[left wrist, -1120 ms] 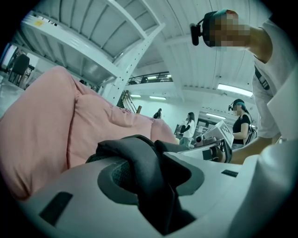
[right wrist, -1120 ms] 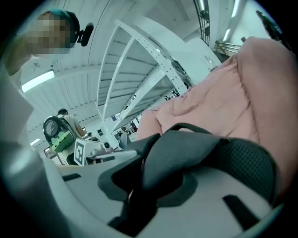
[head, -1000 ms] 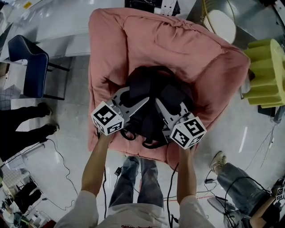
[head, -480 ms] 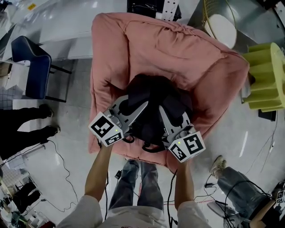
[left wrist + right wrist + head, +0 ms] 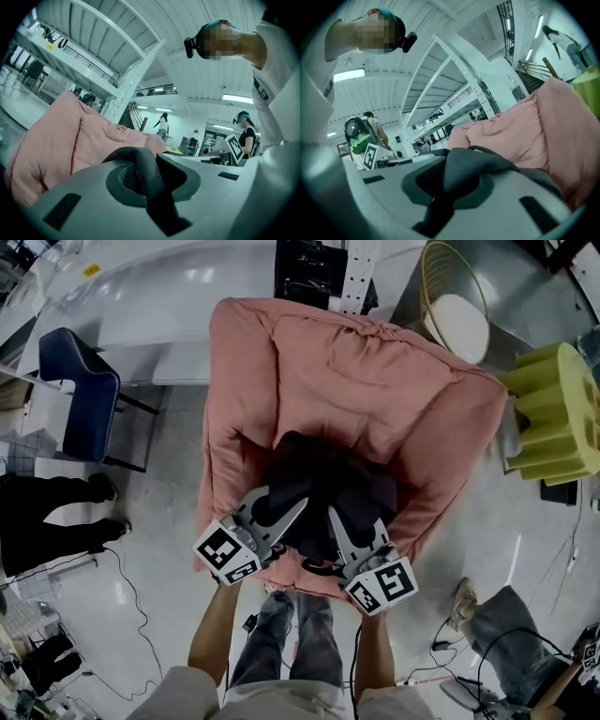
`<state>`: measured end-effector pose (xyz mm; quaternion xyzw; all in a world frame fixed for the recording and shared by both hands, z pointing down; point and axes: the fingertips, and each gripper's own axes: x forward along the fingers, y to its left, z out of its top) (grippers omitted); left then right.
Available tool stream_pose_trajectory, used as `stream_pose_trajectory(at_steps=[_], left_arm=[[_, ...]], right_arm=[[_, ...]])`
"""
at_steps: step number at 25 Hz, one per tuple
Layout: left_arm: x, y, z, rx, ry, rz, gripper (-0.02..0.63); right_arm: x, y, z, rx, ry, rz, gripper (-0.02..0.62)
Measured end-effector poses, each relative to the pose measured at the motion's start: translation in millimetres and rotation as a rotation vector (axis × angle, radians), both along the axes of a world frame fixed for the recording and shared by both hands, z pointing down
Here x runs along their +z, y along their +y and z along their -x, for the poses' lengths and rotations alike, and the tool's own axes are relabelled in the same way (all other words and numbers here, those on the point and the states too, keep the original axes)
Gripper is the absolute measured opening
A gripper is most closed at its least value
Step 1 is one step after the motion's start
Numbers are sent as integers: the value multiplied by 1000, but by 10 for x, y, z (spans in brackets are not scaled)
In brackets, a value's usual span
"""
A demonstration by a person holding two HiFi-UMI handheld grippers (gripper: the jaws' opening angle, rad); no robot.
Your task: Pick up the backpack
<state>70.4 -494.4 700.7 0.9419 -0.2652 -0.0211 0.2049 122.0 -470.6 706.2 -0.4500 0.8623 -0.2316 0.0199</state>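
Left arm: the left forearm (image 5: 214, 624) is bare and reaches forward from the bottom of the head view, leaning slightly inward.
Left tool (image 5: 289, 512): about level, with the left marker cube (image 5: 228, 552) nearest the person. Its jaws have just been closing and pinch a dark fold of the backpack (image 5: 323, 486).
Right arm: the right forearm (image 5: 372, 652) is bare and runs almost straight ahead.
Right tool (image 5: 337, 519): tipped slightly down, with the right marker cube (image 5: 382, 585) at the rear. Its jaws have just been closing and are clamped on dark backpack fabric.
Pair: side by side, tips angled toward each other but apart.

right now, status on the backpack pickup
Left gripper, right gripper: jaws just closed on backpack fabric. Backpack at pink armchair seat. Nothing in the way.
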Motion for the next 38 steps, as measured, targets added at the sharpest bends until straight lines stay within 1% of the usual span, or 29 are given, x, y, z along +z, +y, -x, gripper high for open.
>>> stream_pose_trajectory(at_steps=[6, 9, 11, 16, 20, 25, 30, 35, 38], left_arm=[[-93, 275, 174, 7, 14, 20, 66], [-169, 403, 253, 4, 36, 29, 67], [-222, 555, 302, 12, 40, 40, 66], [-357, 1005, 437, 12, 58, 105, 66], [-438, 1246, 535, 24, 52, 130, 66], [-595, 1388, 547, 63, 34, 136, 63], [-848, 1402, 542, 47, 75, 141, 63], [-1190, 1430, 567, 66, 53, 107, 61], [-1427, 1504, 603, 55, 70, 87, 61]], right_arm=[[-108, 224, 141, 0, 1, 1, 57], [-165, 404, 242, -26, 14, 1, 57], [-210, 597, 305, -41, 11, 19, 57], [-331, 1043, 403, 4, -52, 87, 57], [-427, 1267, 452, 27, -68, 119, 57], [-577, 1420, 432, 72, -74, 135, 57], [-826, 1472, 421, 82, -61, 125, 56], [-1180, 1480, 444, 130, -60, 106, 55], [-1425, 1543, 465, 140, -62, 83, 56]])
